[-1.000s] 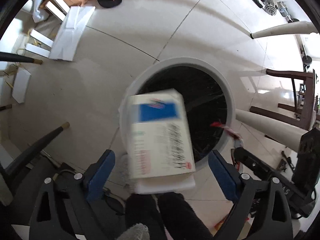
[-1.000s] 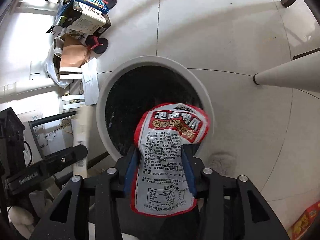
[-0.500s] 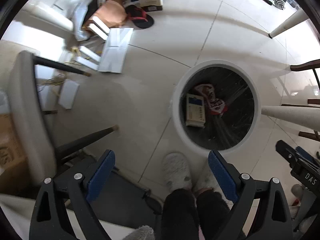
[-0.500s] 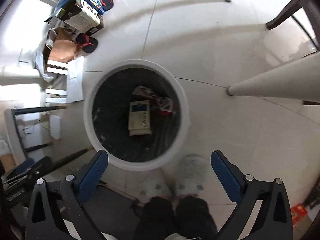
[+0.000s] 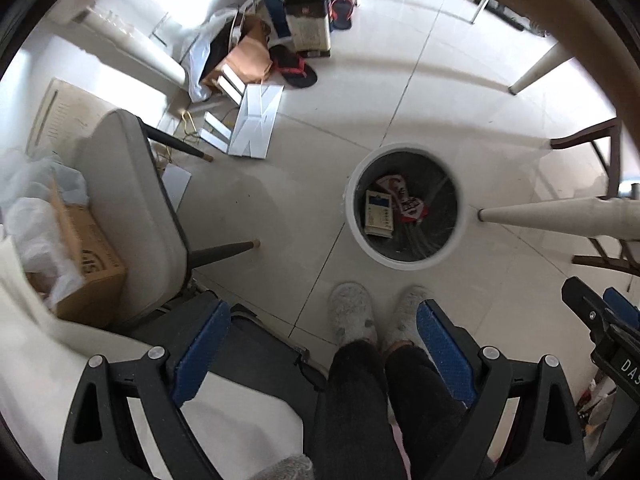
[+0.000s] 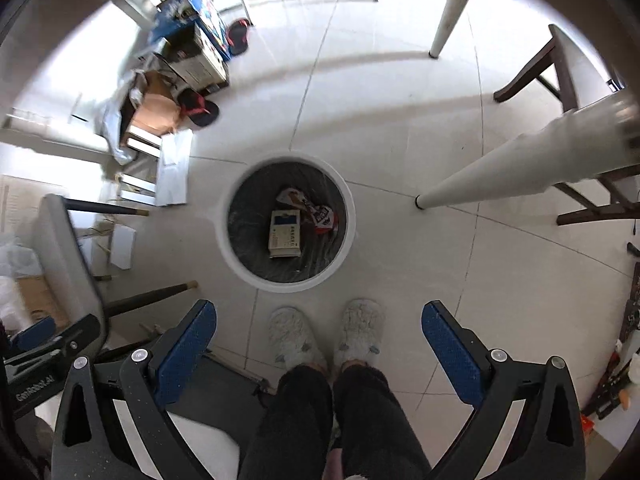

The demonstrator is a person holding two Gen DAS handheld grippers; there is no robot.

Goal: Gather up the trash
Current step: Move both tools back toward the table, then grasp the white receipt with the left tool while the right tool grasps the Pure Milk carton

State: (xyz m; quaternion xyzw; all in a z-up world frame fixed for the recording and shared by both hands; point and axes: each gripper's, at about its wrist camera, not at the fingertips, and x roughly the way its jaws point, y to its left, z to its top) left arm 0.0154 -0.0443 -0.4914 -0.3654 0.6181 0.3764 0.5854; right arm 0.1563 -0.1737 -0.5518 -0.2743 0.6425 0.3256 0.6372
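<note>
A white round trash bin (image 5: 362, 240) (image 6: 224, 240) with a black liner stands on the tiled floor far below both grippers. Inside it lie a beige box with a blue panel (image 5: 378, 214) (image 6: 285, 234) and a red-and-white snack packet (image 5: 404, 200) (image 6: 316, 212). My left gripper (image 5: 322, 312) points straight down, open, with nothing between its blue pads. My right gripper (image 6: 319, 308) is also open and empty, high above the bin. Each gripper shows at the edge of the other's view: the right gripper (image 5: 600, 320) and the left gripper (image 6: 48, 340).
The person's grey slippers (image 5: 352, 312) (image 6: 292, 336) stand just in front of the bin. A grey chair (image 5: 128, 216) and a cardboard box (image 5: 88, 264) are on the left. White table legs (image 5: 552, 218) (image 6: 500, 168) and a dark wooden chair (image 6: 560, 76) are on the right. Boxes and sandals (image 5: 292, 66) clutter the far left.
The box fell from the left jaws and the snack packet from the right jaws into the bin. The right jaws opened wide. Both grippers rose well above the bin.
</note>
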